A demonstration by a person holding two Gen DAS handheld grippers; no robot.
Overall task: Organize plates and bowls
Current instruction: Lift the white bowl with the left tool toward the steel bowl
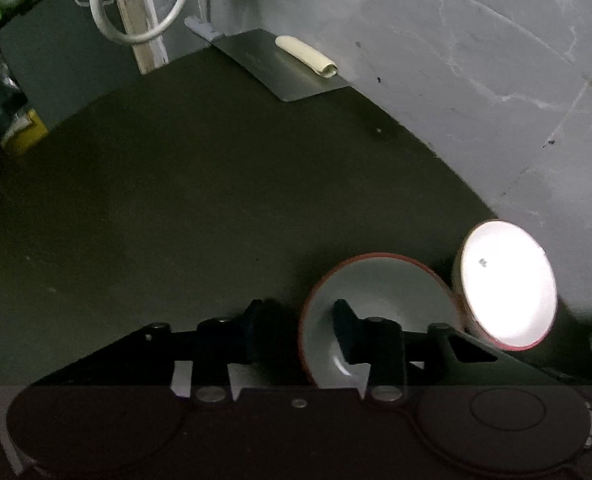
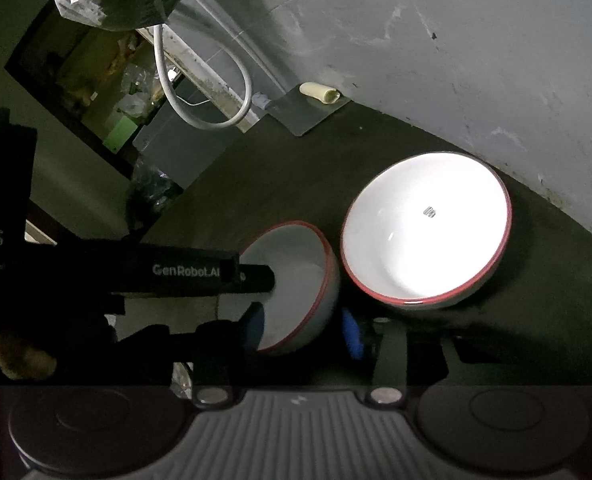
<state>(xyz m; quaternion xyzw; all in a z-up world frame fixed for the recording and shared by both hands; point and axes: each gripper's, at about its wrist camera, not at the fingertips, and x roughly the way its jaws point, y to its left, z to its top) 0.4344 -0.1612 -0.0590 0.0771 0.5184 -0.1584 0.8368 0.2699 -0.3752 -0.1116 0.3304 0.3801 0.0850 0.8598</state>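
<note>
Two red-rimmed bowls sit side by side near the desk's far edge, next to the wall: a smaller bowl (image 2: 296, 280) and a larger bowl (image 2: 427, 228). Both tools clamp the smaller bowl's rim: the left gripper (image 1: 301, 322) and the right gripper (image 2: 303, 330), each with one finger inside.

Dim, murky fisheye views, harsh glare inside larger bowl (image 2: 425, 232), dark shadowed counter (image 1: 176, 220), curved edges
</note>
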